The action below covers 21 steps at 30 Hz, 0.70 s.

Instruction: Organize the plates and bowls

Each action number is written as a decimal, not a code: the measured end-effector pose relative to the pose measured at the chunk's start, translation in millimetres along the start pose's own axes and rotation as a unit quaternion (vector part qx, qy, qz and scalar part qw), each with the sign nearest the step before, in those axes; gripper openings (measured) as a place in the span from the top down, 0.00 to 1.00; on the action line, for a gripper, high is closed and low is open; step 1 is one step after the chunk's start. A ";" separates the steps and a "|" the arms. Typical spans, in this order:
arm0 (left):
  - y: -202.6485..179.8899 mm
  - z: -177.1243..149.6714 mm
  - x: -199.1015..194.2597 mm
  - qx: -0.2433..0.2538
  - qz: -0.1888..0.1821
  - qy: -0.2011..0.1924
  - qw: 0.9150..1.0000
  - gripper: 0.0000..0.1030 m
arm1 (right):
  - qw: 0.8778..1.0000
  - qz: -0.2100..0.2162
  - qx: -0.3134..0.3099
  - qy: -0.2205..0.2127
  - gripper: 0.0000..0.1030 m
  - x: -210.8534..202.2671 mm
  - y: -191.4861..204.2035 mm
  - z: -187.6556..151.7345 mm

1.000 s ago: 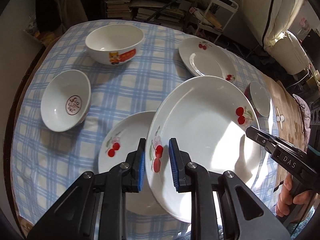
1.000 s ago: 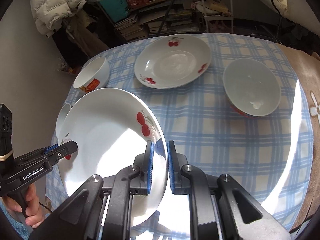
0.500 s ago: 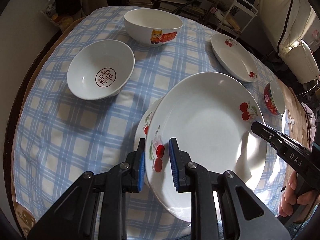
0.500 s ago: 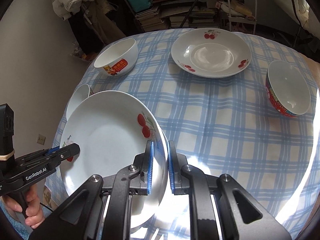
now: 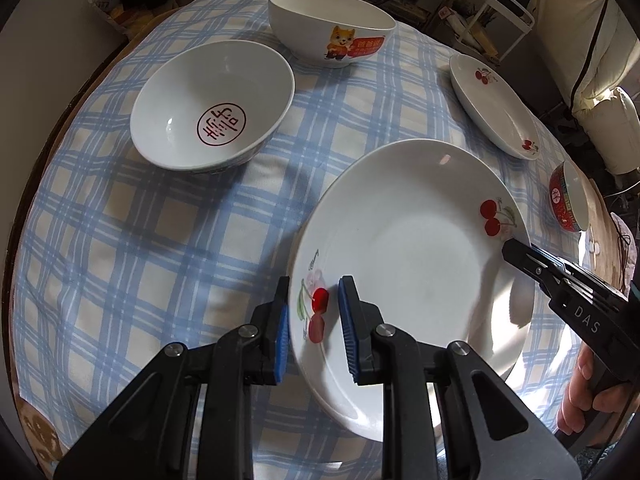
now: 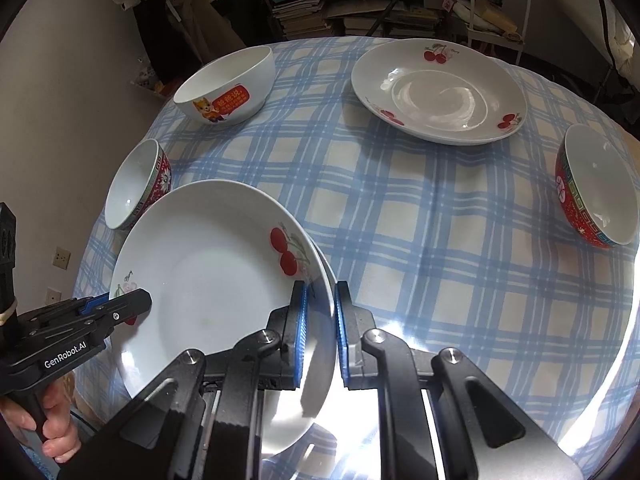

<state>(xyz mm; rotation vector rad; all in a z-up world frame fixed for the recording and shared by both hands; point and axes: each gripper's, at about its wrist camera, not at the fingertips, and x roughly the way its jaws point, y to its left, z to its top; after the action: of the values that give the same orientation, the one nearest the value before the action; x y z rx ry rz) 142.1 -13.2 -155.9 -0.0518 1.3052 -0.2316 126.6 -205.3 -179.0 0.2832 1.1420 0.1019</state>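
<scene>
A white cherry plate (image 5: 408, 248) (image 6: 208, 280) hangs tilted, low over the checked tablecloth (image 5: 160, 240), held from both sides. My left gripper (image 5: 315, 282) is shut on its near-left rim by the cherry print. My right gripper (image 6: 320, 285) is shut on the opposite rim. Each gripper also shows in the other's view: the right gripper (image 5: 516, 250) at the plate's right edge, the left gripper (image 6: 140, 300) at its left edge. A sliver of another plate's rim (image 6: 325, 270) peeks out beneath the held one; the rest of it is hidden.
A red-patterned bowl with a red seal inside (image 5: 212, 108) (image 6: 136, 184) stands just left of the held plate. A cartoon-fox bowl (image 5: 332, 28) (image 6: 228, 88) and another cherry plate (image 5: 496, 108) (image 6: 440, 92) sit farther back. A red bowl (image 5: 568, 200) (image 6: 596, 188) is at the right.
Both grippers have carried the plate down and across until it covers the plate lying on the cloth, which is now almost hidden. Both grips are unchanged.
</scene>
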 end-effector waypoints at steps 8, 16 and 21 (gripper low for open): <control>-2.2 0.1 5.8 0.005 0.004 -0.005 1.000 0.78 | 1.000 0.005 0.000 0.007 0.86 5.7 -4.2 -1.9; -11.7 -2.7 18.6 0.017 0.003 0.012 1.000 0.77 | 1.000 -0.002 0.015 0.010 0.86 8.8 -15.0 -1.4; -13.2 -2.1 17.9 0.025 0.008 0.012 1.000 0.77 | 1.000 0.007 0.025 0.012 0.86 10.2 -18.5 -0.6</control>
<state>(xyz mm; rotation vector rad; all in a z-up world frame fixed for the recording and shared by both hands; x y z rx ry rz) 142.6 -29.5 -171.2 0.0041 1.3230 -0.2513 129.1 -220.7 -193.3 0.3357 1.1684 0.0894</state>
